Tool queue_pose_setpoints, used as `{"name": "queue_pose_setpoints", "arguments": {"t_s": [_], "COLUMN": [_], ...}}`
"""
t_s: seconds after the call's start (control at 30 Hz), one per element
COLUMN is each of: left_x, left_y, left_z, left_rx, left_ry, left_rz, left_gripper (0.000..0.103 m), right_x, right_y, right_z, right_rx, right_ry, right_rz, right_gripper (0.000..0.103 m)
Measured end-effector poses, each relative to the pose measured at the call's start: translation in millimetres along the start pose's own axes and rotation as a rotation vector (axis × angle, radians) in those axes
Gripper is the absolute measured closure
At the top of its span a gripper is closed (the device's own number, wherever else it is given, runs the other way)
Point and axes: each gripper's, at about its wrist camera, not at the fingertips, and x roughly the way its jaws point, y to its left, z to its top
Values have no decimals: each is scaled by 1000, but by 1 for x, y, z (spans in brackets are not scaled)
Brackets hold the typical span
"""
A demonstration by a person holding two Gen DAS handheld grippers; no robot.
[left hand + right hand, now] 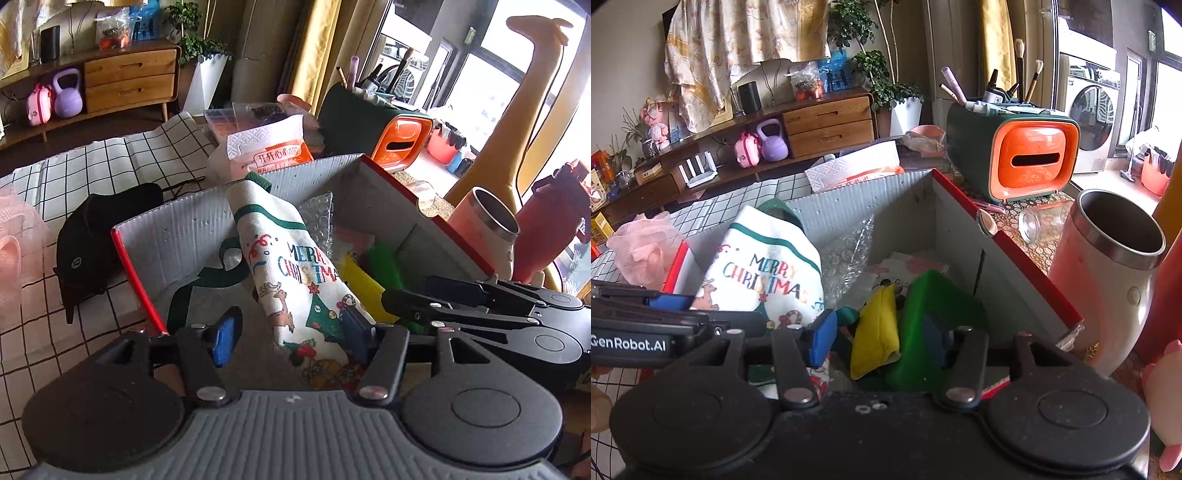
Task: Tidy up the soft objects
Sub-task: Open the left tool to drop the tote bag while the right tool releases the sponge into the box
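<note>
Two grippers are hanging over one red-rimmed cardboard box [177,236], which is serving as the collecting place for the soft things. Left gripper [291,332] is standing with its jaws released on either side of the Merry Christmas cloth bag [295,273]; the blue pads are lying close to the fabric but not pinching it, so the bag is leaning on its own against the box's back wall, top end up. Right gripper [882,339] is also standing with jaws parted, above a yellow felt piece [877,325] and a green felt piece [923,325] that are lying side by side on the box floor; I judge nothing is being gripped there. Bubble wrap [846,254] is sitting behind them. Outside the box, a black cap [96,240] and a pink mesh pouf [642,243] are lying on the bench's checked cloth [74,170], probably waiting their turn
</note>
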Motion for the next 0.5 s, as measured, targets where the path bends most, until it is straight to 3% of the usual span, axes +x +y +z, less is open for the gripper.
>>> {"name": "queue_pose_setpoints", "arguments": {"t_s": [0.5], "left_x": [-57], "left_y": [2], "left_z": [-11], "left_rx": [31], "left_ry": [-89], "left_rz": [35], "left_gripper": [41], "right_x": [-49], "right_y": [14], "right_z": [-5], "right_rx": [-36], "right_ry": [-50], "right_rz": [26], "right_gripper": [36]}}
